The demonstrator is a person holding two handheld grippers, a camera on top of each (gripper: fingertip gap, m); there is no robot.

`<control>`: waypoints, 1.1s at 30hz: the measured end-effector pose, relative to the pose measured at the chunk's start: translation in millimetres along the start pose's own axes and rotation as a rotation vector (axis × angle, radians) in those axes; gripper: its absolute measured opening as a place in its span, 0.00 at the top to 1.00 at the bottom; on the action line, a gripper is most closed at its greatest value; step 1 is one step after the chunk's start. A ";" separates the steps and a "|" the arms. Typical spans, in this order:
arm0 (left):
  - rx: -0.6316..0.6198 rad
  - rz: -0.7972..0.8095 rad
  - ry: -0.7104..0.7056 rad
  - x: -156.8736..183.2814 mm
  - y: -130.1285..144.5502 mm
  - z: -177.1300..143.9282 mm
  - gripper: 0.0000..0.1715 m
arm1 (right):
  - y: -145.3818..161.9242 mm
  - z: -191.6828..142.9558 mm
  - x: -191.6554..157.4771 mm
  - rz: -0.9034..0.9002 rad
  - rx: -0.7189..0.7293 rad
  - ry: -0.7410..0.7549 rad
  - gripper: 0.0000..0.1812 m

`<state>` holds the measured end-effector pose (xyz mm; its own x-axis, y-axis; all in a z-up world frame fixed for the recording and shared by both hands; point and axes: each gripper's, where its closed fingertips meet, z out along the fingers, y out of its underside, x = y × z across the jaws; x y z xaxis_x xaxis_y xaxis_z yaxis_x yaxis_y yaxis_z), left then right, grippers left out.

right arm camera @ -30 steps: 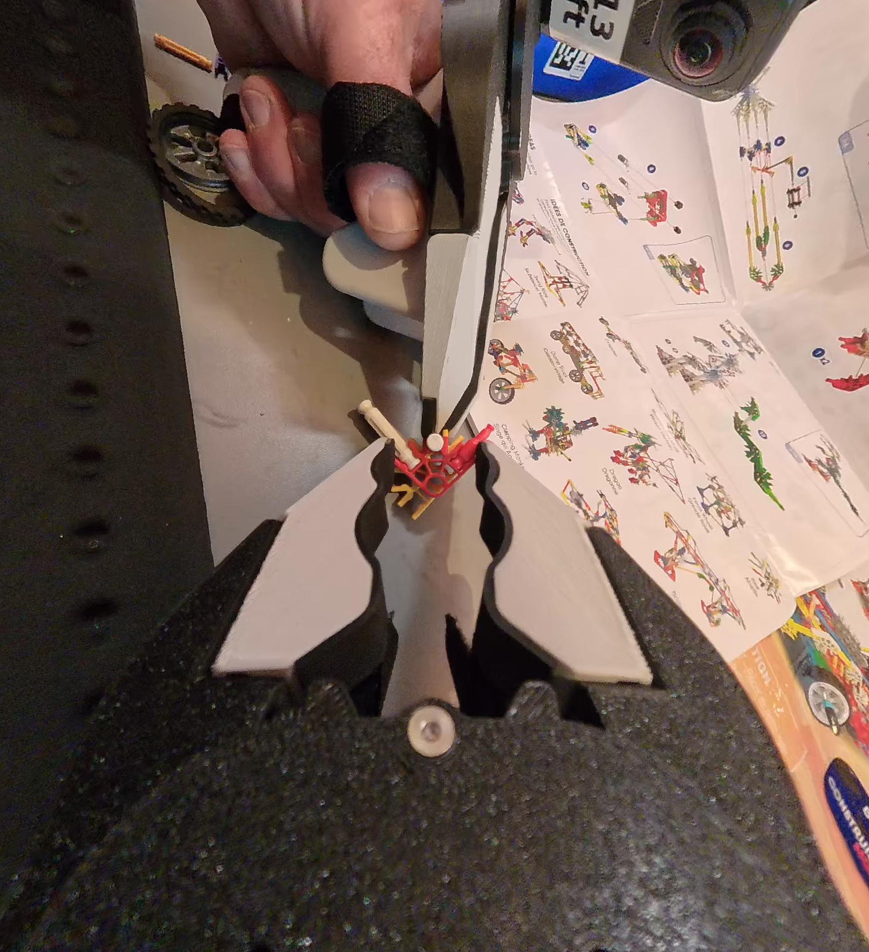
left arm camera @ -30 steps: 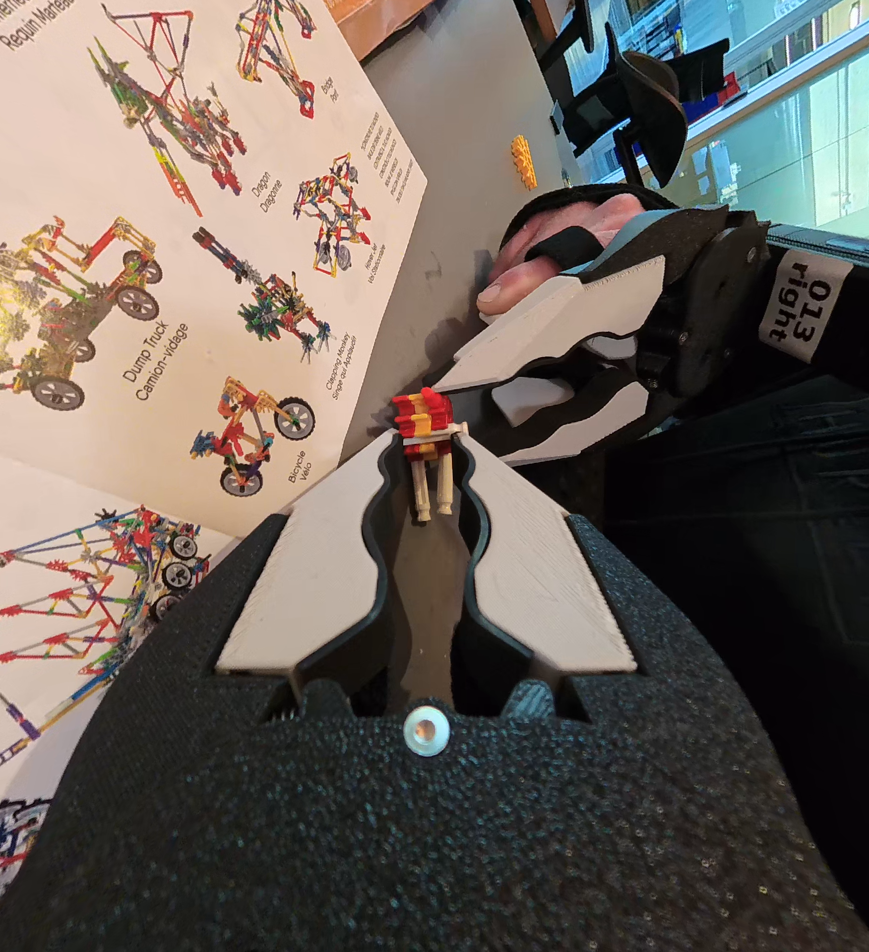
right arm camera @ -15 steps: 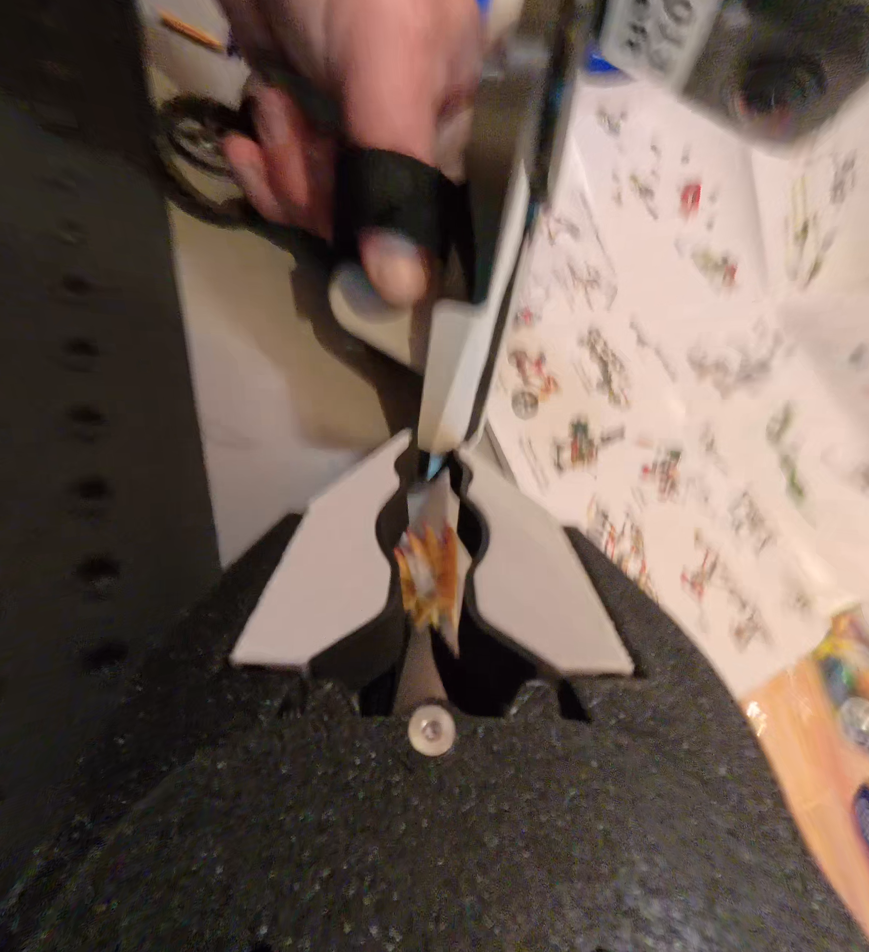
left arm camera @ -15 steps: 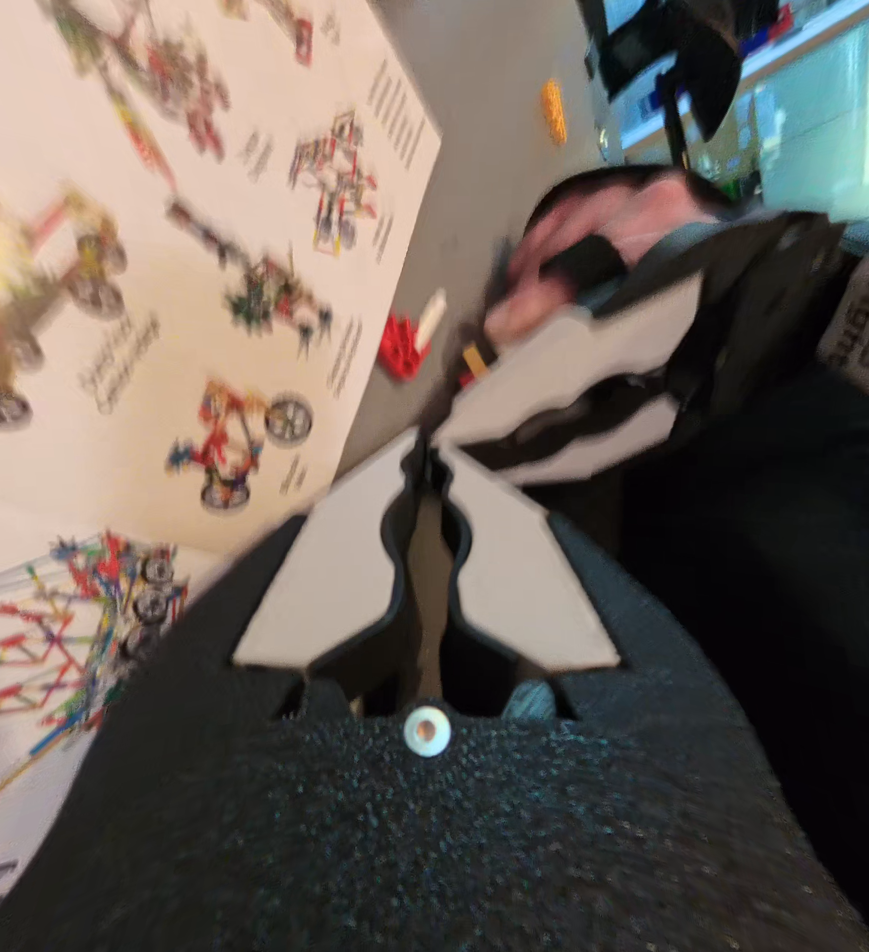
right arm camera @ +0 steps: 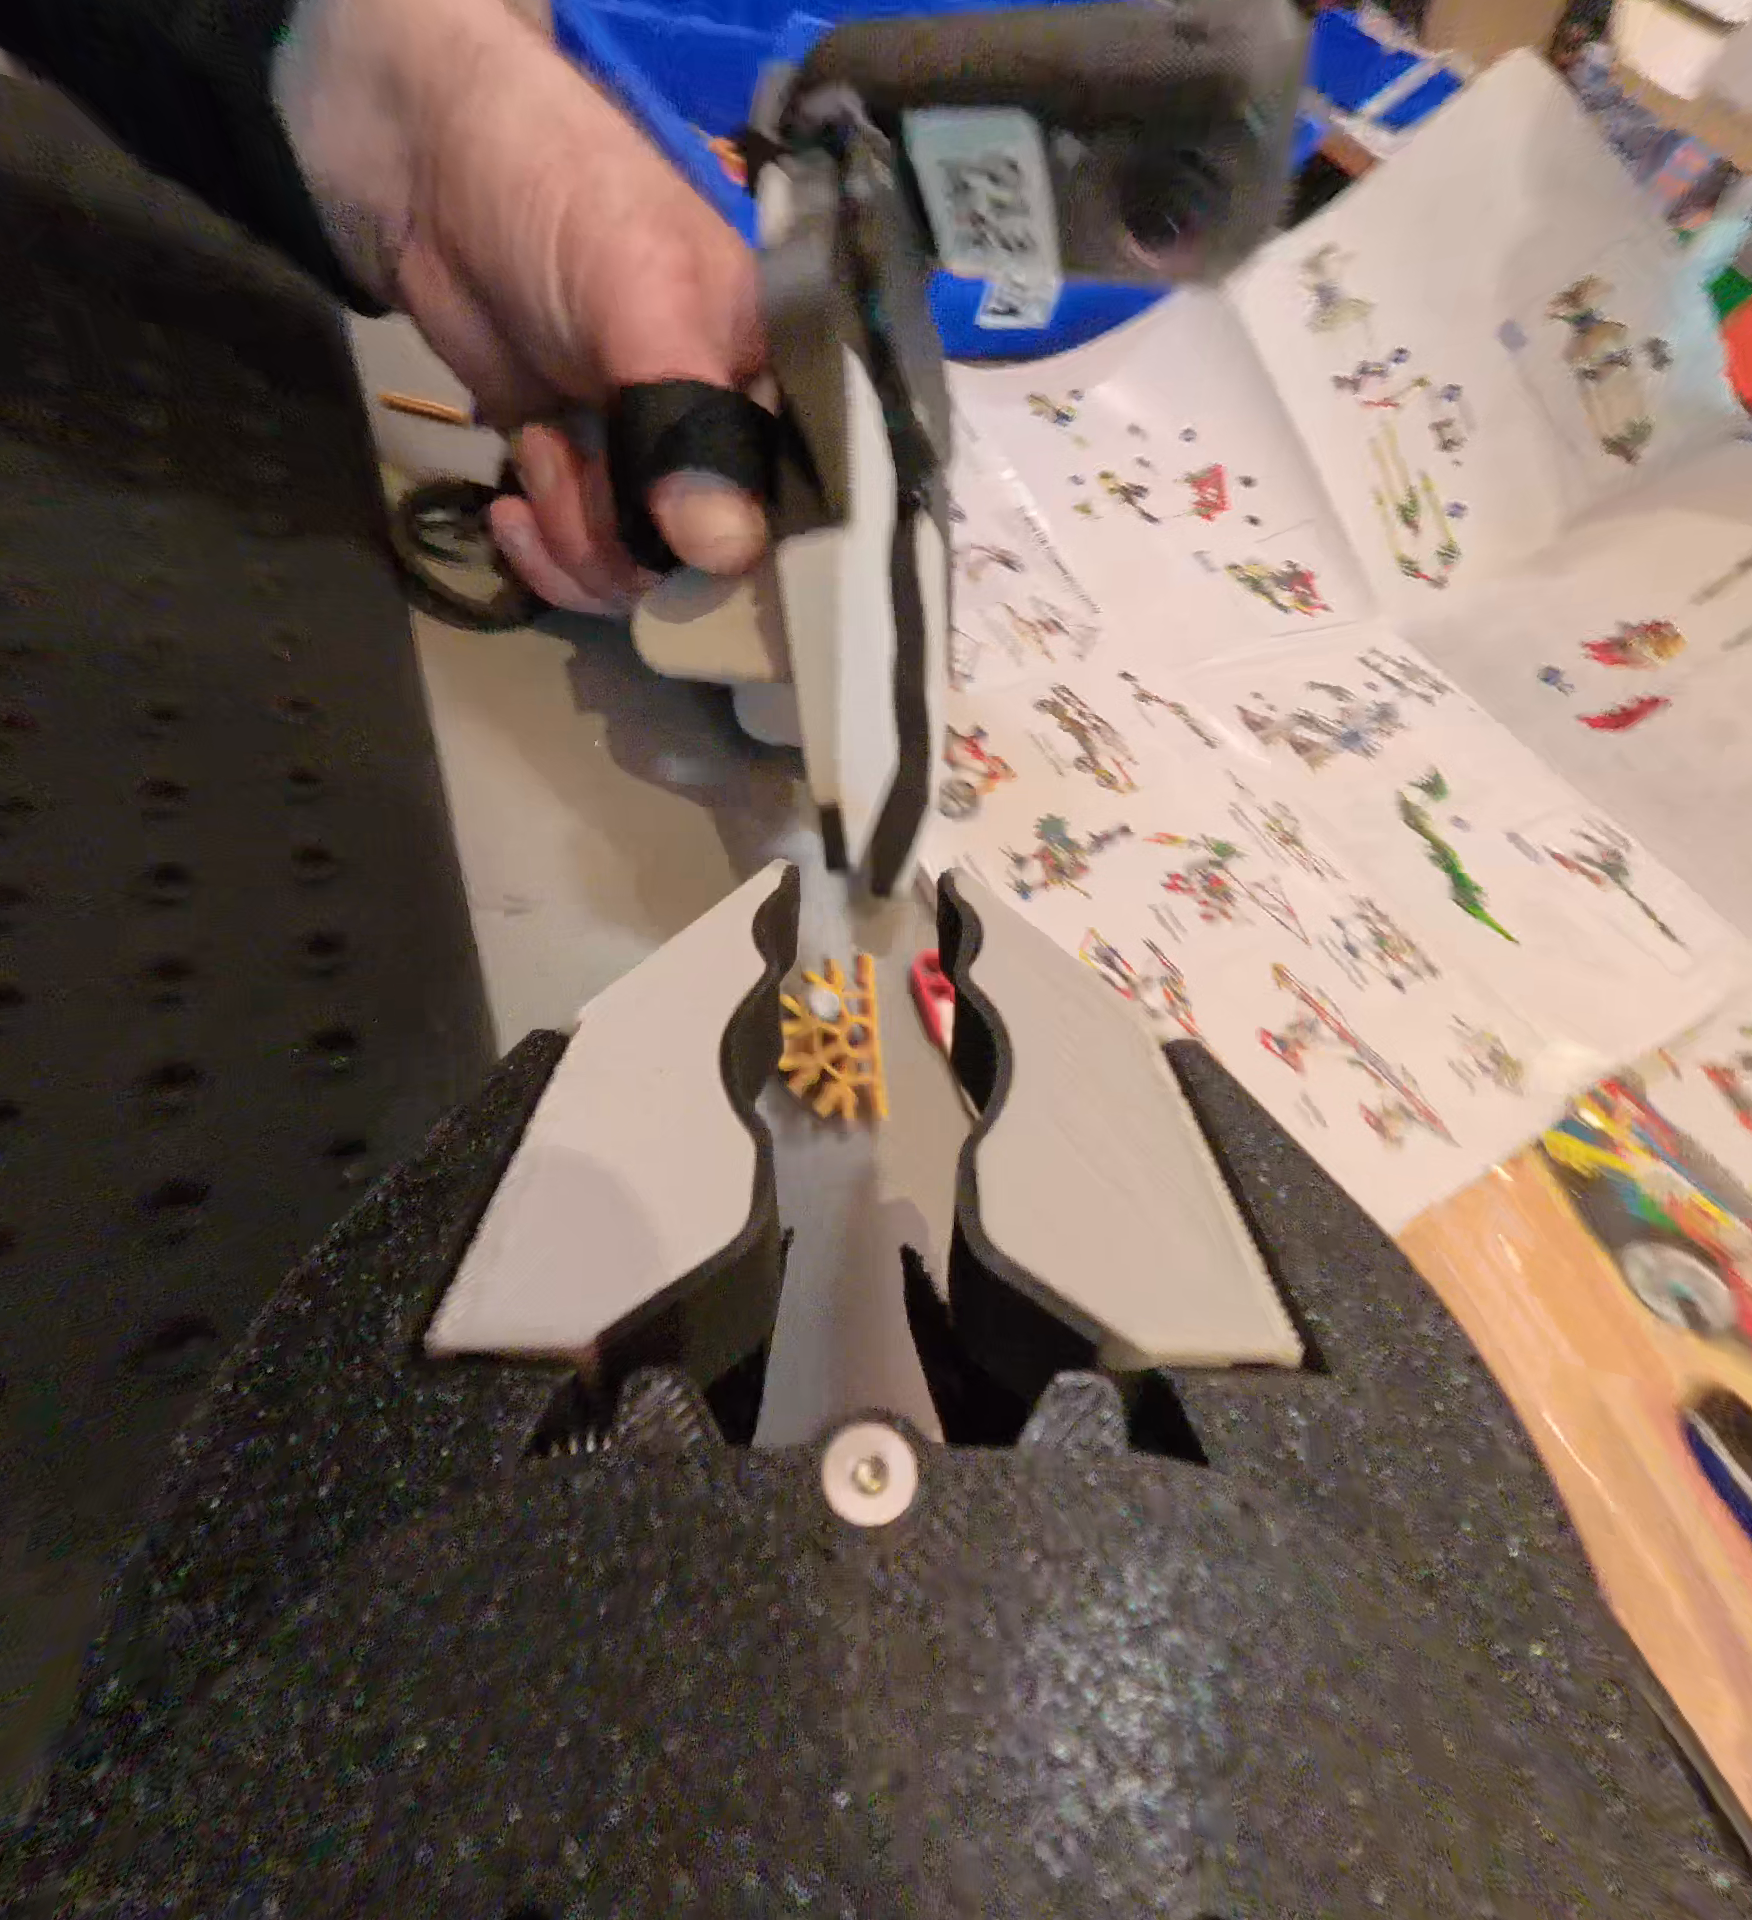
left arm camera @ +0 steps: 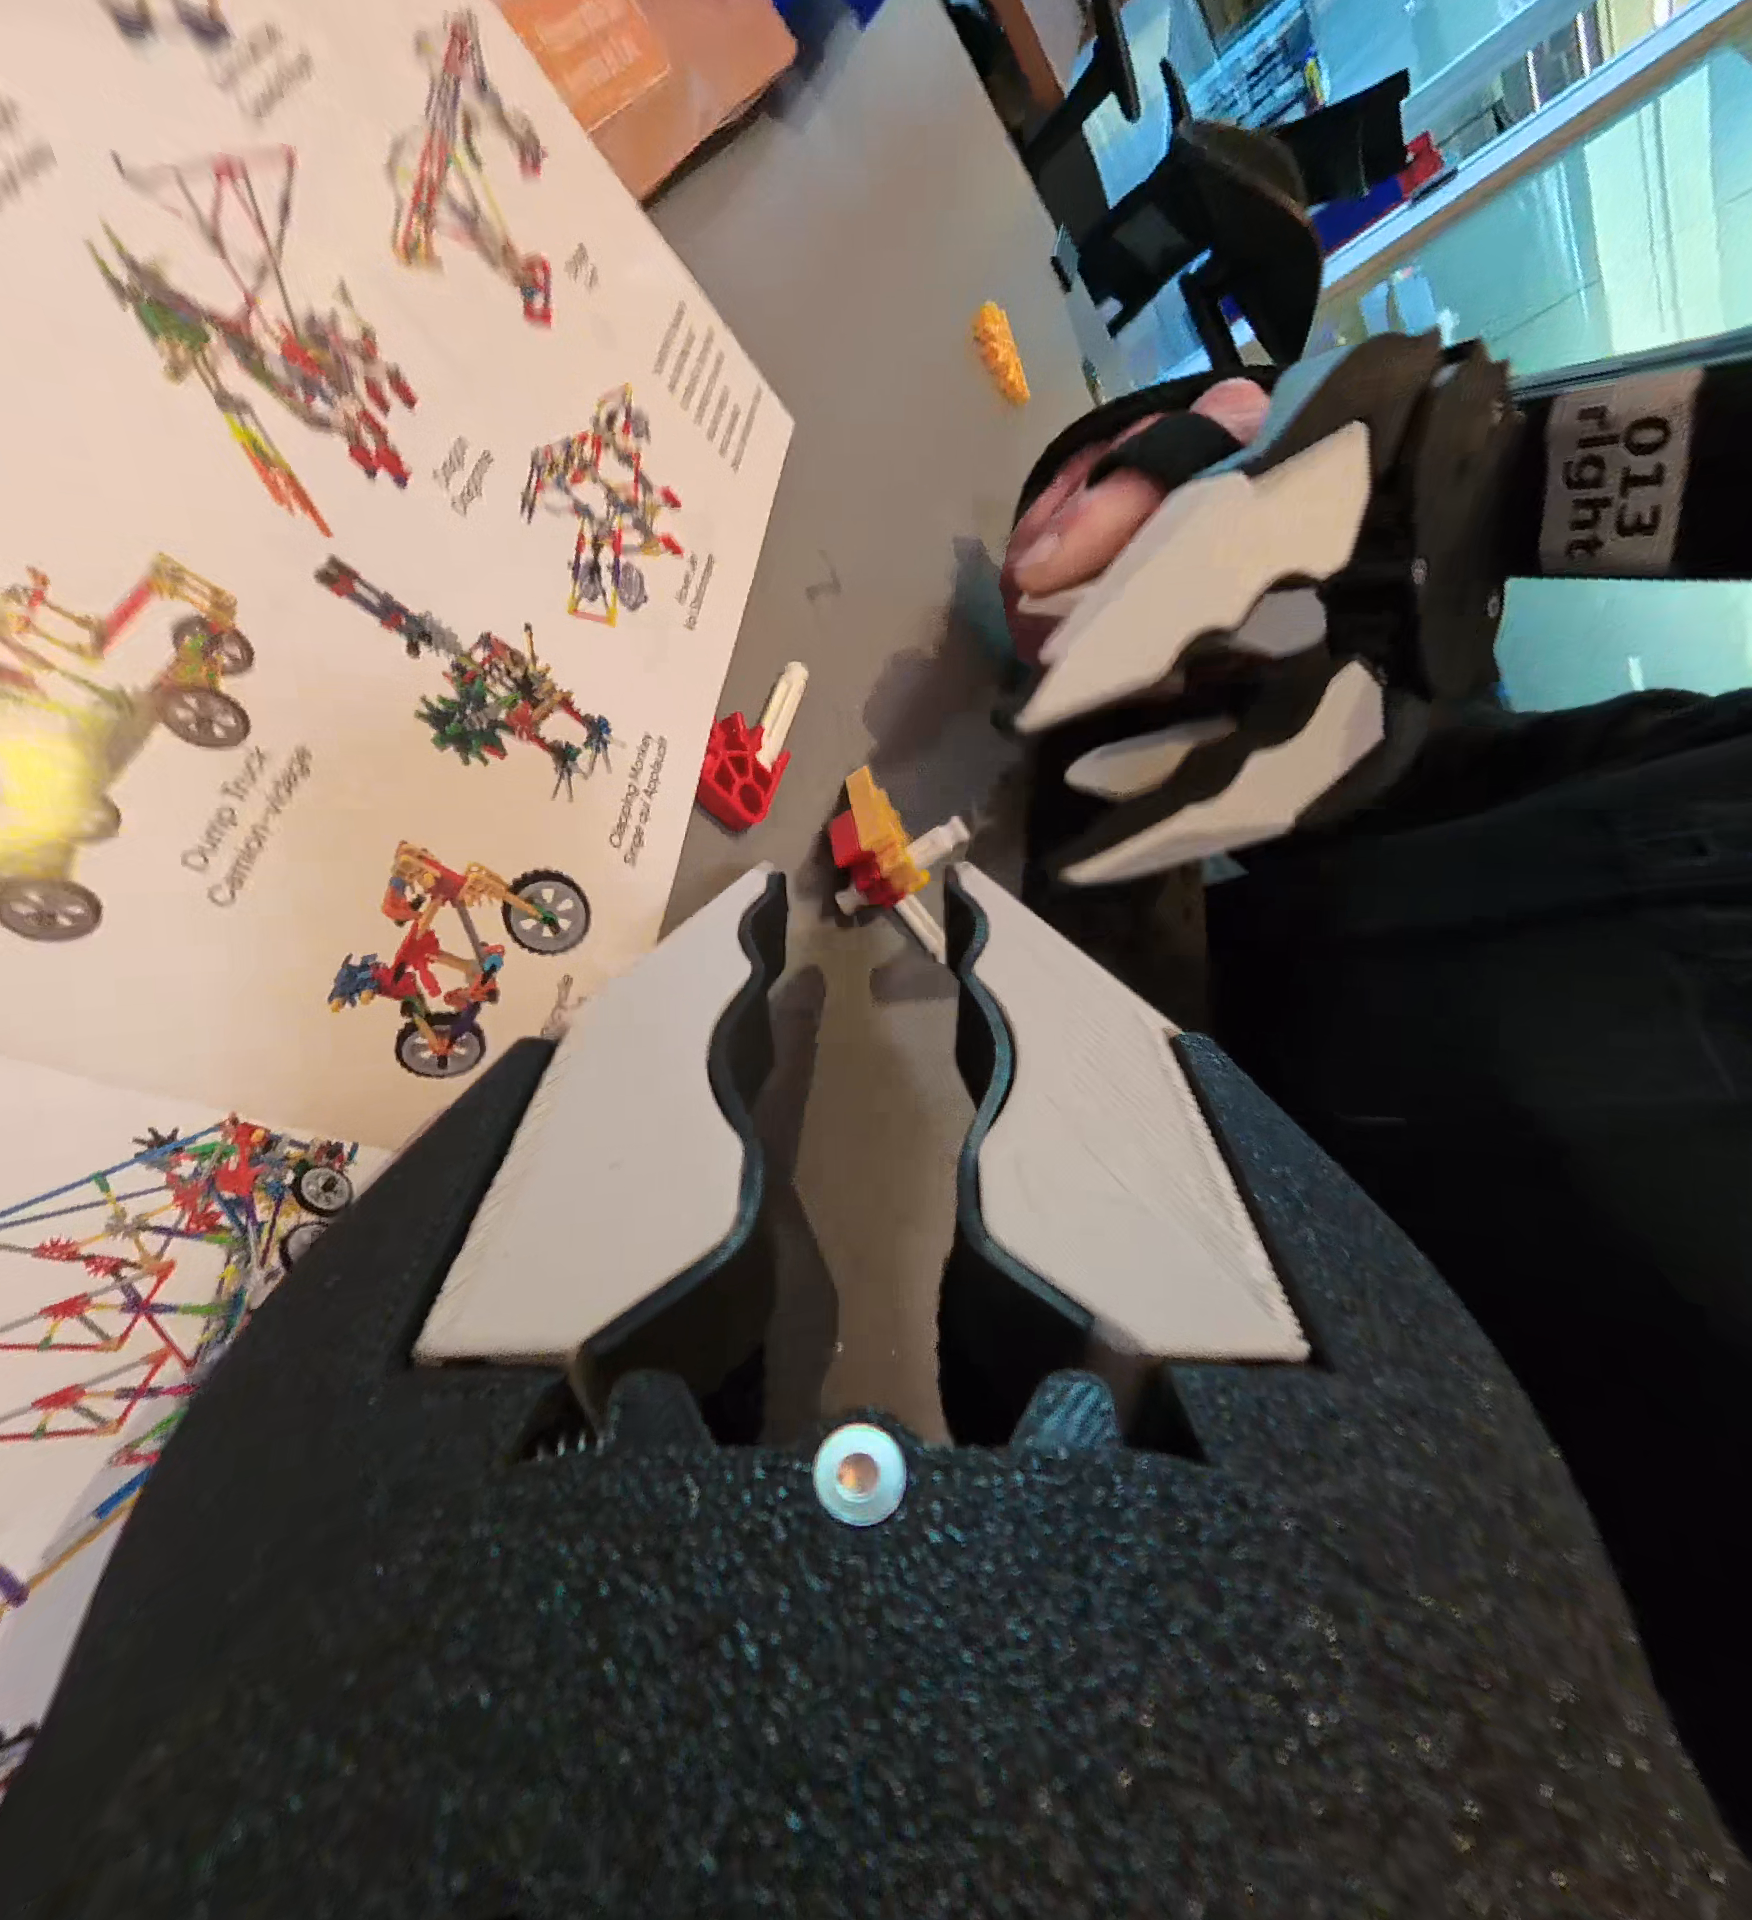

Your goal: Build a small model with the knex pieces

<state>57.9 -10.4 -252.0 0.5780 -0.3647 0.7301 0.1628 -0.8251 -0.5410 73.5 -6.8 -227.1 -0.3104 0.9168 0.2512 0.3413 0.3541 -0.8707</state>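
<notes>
Connectors, yellow and red with white rods through them, formed a small cluster [left arm camera: 877,847] lying loose on the grey table [left arm camera: 882,281], just beyond and between the parted tips of the left gripper [left arm camera: 861,888]. The right gripper [right arm camera: 867,883] also stood apart, empty, over the cluster's yellow snowflake piece [right arm camera: 832,1039]. A careless closing could, I judged, flick it toward the separate red connector [left arm camera: 742,774], lying left beside the instruction sheet [left arm camera: 332,520].
</notes>
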 end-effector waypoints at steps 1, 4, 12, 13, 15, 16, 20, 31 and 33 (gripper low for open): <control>0.023 0.045 -0.026 0.1 -3.6 -2.4 0.83 | 4.7 -3.5 5.4 -0.007 -0.014 0.037 0.85; 0.043 0.206 -0.138 -2.5 -12.1 -14.2 0.83 | 5.7 -14.2 16.3 0.035 -0.007 0.101 0.84; -0.046 0.567 -0.368 -8.0 -2.4 -26.3 0.81 | 31.2 -15.4 6.5 0.048 -0.215 0.039 0.84; -0.074 0.613 -0.396 -10.6 1.8 -23.6 0.81 | 33.7 -13.5 6.2 0.047 -0.248 0.028 0.84; -0.105 0.672 -0.464 -17.6 4.8 -18.3 0.77 | 38.4 -8.7 3.8 0.043 -0.303 -0.007 0.84; -0.104 0.698 -0.488 -18.8 4.0 -15.6 0.76 | 38.7 -6.3 4.2 0.044 -0.312 -0.020 0.85; -0.161 0.856 -0.563 -22.1 0.8 -11.2 0.78 | 33.1 -1.7 6.0 0.152 -0.288 -0.116 0.86; -0.243 0.967 -0.493 -26.1 -2.6 16.2 0.91 | 48.6 9.8 16.9 0.267 -0.249 -0.085 0.86; -0.230 0.982 -0.488 -25.0 -3.0 19.0 0.92 | 46.8 8.5 19.2 0.275 -0.233 -0.080 0.86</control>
<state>58.2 9.4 -276.5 0.6348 -0.7344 -0.2403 -0.6585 -0.3513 -0.6656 76.0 25.9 -266.7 -0.2443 0.9695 -0.0213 0.6115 0.1370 -0.7793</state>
